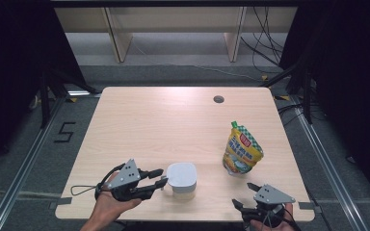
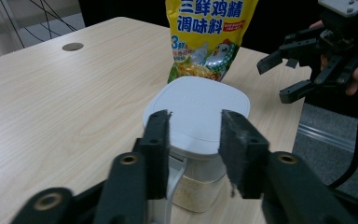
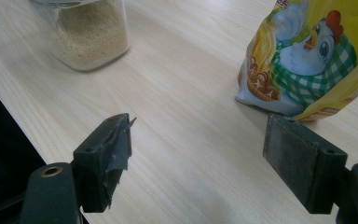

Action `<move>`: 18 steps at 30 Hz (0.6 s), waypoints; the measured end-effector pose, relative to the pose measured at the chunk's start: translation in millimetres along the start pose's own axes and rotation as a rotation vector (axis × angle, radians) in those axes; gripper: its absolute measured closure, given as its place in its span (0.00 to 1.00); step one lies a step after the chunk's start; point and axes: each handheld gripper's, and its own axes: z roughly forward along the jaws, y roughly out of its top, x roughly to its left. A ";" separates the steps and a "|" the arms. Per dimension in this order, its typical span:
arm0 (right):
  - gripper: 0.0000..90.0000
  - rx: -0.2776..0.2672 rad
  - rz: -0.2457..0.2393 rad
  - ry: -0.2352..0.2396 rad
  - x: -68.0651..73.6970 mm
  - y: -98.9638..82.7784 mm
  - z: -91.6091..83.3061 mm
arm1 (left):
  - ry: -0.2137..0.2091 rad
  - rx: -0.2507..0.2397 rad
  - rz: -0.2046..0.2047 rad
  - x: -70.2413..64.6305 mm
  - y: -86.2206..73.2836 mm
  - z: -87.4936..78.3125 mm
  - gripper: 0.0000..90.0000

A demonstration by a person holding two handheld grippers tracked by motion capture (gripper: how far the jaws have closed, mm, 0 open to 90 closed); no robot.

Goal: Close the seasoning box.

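The left gripper (image 1: pixel 160 178), jaws parted, reaches at the side of a clear square jar with a white plastic lid (image 1: pixel 181 175) and pale granules inside, at the table's six o'clock; whether the pads touch it is unclear. The right gripper (image 1: pixel 244 195) hangs open and empty at five o'clock. Farther, at three o'clock, stands a yellow soft seasoning pouch (image 1: pixel 242 150). The jar looks rigid, slick and likely heavy, best taken below the lid; its handle is partly hidden

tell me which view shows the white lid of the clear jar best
The left gripper view: the white rounded-square lid of the clear jar of pale granules sits close and central, its top just beyond the left gripper jaws. The high view shows it small. The right gripper view catches the jar's lower body.
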 end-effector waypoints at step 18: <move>0.27 0.006 -0.007 0.009 0.0 -0.2 0.5 | 0.058 0.025 -0.076 12.6 -30.1 -12.3 0.36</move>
